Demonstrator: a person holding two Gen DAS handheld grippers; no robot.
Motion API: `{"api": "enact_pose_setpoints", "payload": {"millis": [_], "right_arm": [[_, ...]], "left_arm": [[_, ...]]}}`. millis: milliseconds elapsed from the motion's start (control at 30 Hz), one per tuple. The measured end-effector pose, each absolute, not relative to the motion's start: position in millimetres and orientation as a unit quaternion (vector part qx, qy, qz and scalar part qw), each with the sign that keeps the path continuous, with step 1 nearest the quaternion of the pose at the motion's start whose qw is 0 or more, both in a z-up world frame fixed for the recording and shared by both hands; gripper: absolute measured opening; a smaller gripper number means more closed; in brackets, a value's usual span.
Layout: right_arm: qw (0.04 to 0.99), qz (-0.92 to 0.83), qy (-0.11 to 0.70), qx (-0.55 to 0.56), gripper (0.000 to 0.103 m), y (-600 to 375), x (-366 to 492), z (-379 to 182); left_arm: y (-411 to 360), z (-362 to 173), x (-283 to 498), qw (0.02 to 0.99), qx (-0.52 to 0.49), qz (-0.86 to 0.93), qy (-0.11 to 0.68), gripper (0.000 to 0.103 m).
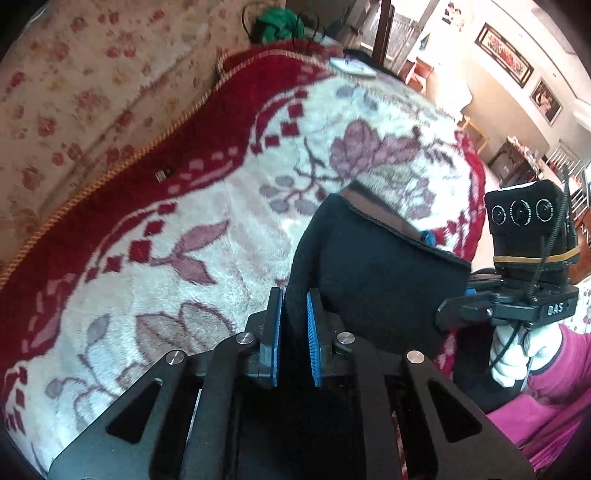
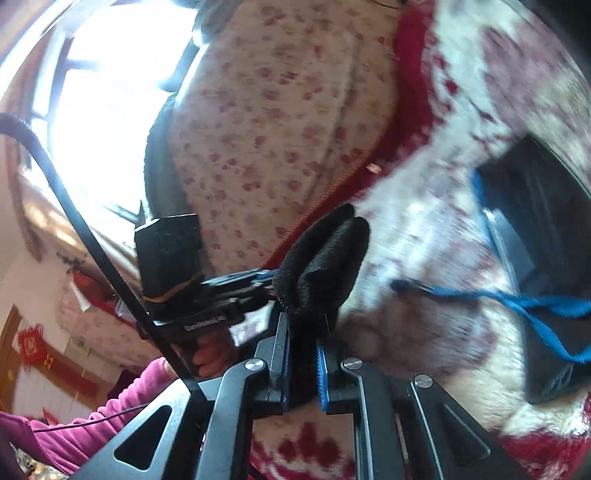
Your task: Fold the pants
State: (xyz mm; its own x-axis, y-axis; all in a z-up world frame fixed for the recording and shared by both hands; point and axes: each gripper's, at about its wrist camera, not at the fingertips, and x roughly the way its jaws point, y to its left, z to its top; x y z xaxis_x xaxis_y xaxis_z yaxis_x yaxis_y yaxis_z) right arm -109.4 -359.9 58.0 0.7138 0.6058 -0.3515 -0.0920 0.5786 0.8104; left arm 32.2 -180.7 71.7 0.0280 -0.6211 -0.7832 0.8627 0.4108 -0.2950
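The pants [image 1: 373, 273] are black fleece and hang lifted above a red and white floral blanket [image 1: 184, 206]. My left gripper [image 1: 294, 328] is shut on one edge of the pants. My right gripper [image 2: 302, 365] is shut on another bunch of the same black fabric [image 2: 325, 258]. In the right wrist view more of the pants [image 2: 546, 236] lies on the blanket at the right, with a blue drawstring [image 2: 517, 302] trailing across. Each view shows the other gripper: the right one shows in the left wrist view [image 1: 517, 302] and the left one in the right wrist view [image 2: 207, 314], close beside the fabric.
A cream sheet with small red flowers [image 1: 74, 92] lies beyond the blanket's gold-corded edge. A green bundle [image 1: 280, 24] and a small white object [image 1: 351, 66] sit at the bed's far end. A bright window [image 2: 110, 110] and furniture stand beyond.
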Motion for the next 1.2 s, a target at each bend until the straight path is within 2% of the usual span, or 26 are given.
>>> {"api": "enact_pose_setpoints", "payload": {"millis": [267, 433, 767, 967, 1067, 1133, 1200], "right_arm": [[0.836, 0.303, 0.306, 0.341, 0.011, -301, -92, 113], [0.823, 0.361, 0.326, 0.294, 0.011, -241, -80, 125], [0.752, 0.435, 0.422, 0.259, 0.011, -136, -49, 66], [0.716, 0.432, 0.486, 0.252, 0.011, -91, -27, 17], [0.717, 0.435, 0.485, 0.248, 0.020, -89, -28, 23], [0.714, 0.442, 0.486, 0.245, 0.037, -91, -31, 32], [0.715, 0.439, 0.488, 0.241, 0.038, -98, -36, 42]], "left_arm": [[-110, 118, 24, 0.752, 0.078, -0.502, 0.420, 0.011], [-54, 120, 14, 0.775, 0.046, -0.472, 0.419, 0.011], [71, 58, -9, 0.809, -0.043, -0.337, 0.480, 0.011], [106, 33, -19, 0.807, -0.089, -0.288, 0.507, 0.011], [111, 37, -25, 0.813, -0.099, -0.279, 0.502, 0.011], [113, 42, -31, 0.820, -0.102, -0.269, 0.494, 0.014], [117, 48, -36, 0.827, -0.102, -0.261, 0.487, 0.020]]}}
